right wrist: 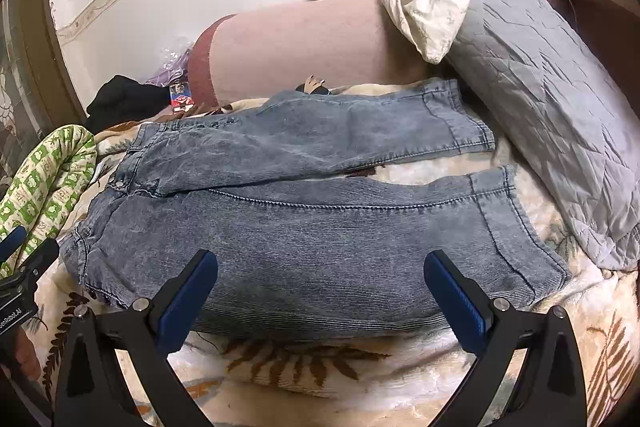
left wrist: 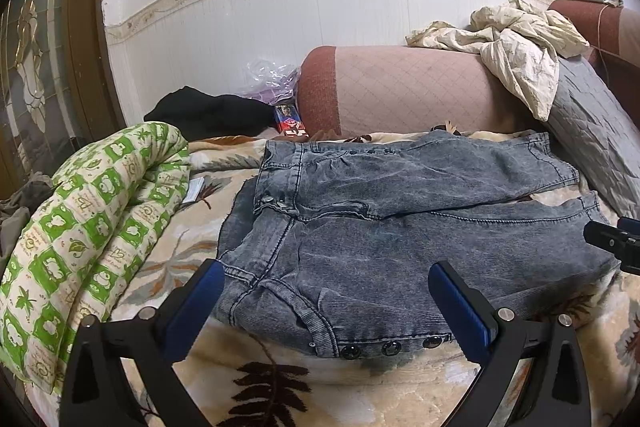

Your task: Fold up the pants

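Both claws gape wide, empty: left claw (left wrist: 326,291) over waistband, right claw (right wrist: 320,283) over near leg. Jeans (right wrist: 312,227) lie flat on bed blanket (right wrist: 304,367), legs apart. Denim prob soft, floppy w/ some weight; grab waistband + hem edges.

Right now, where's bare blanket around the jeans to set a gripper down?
Free: blanket strip below the jeans, and a narrow wedge between the leg cuffs. Crowded: green quilt beside the waistband, grey pillow by the cuffs, bolster behind.
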Tool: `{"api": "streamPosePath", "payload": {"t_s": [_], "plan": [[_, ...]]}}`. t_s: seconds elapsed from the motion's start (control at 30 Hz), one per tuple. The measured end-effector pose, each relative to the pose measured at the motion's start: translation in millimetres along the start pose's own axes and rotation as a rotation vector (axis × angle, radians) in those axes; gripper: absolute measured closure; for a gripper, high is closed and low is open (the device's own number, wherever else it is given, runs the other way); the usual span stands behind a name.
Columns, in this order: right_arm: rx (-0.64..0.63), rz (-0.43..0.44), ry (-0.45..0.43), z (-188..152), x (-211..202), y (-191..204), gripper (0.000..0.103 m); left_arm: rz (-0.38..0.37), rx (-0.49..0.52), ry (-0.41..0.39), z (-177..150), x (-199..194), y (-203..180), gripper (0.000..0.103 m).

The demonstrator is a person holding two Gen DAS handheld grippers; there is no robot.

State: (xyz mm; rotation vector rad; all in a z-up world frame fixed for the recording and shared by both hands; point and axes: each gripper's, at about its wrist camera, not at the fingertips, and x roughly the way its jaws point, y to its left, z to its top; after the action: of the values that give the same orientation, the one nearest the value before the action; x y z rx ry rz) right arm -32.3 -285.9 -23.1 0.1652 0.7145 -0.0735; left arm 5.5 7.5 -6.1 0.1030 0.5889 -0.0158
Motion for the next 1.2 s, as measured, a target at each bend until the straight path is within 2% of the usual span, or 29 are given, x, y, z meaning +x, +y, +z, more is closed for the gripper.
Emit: {"api": "streamPosePath", "payload": {"t_s": [1.2], "plan": [[0.001, 0.002, 0.002, -0.3, -0.1, 0.2, 0.0, 0.002, -0.004, 0.018, 0.2, 5.5, 2.0, 0.0]]}}
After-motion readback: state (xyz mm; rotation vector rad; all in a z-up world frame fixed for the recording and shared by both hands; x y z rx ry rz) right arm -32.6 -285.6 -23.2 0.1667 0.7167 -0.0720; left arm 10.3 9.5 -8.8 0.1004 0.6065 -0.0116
